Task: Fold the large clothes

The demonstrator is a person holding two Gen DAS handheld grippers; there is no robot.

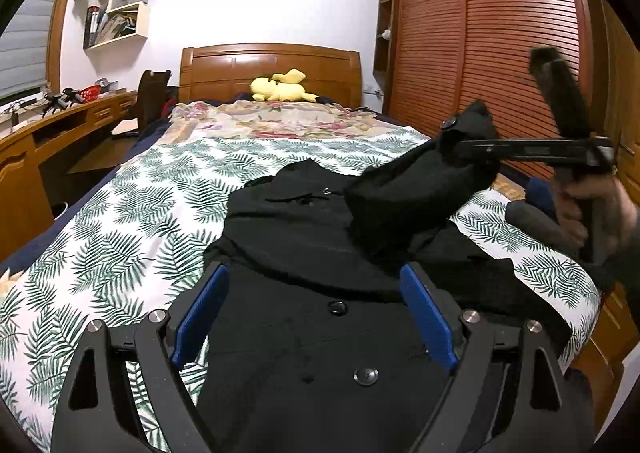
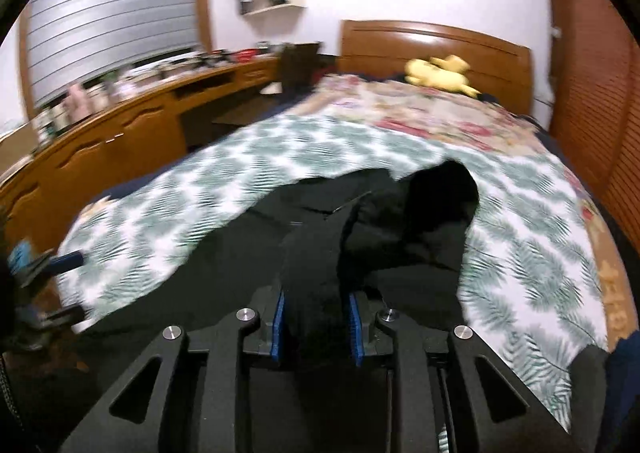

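Note:
A large black buttoned garment (image 1: 304, 293) lies spread on the leaf-print bed cover (image 1: 132, 237). My left gripper (image 1: 316, 313) is open, its blue pads wide apart just above the garment's front, holding nothing. My right gripper (image 1: 456, 141) is shut on the garment's black sleeve (image 1: 416, 193) and holds it lifted over the body of the garment. In the right wrist view the sleeve (image 2: 316, 253) sits pinched between the blue pads of my right gripper (image 2: 316, 317), and the sleeve's open cuff (image 2: 440, 189) hangs ahead.
A yellow plush toy (image 1: 280, 87) lies by the wooden headboard (image 1: 272, 69). A wooden desk (image 1: 48, 133) runs along the left, a slatted wardrobe (image 1: 480, 33) along the right. A floral blanket (image 1: 276, 117) covers the bed's far half.

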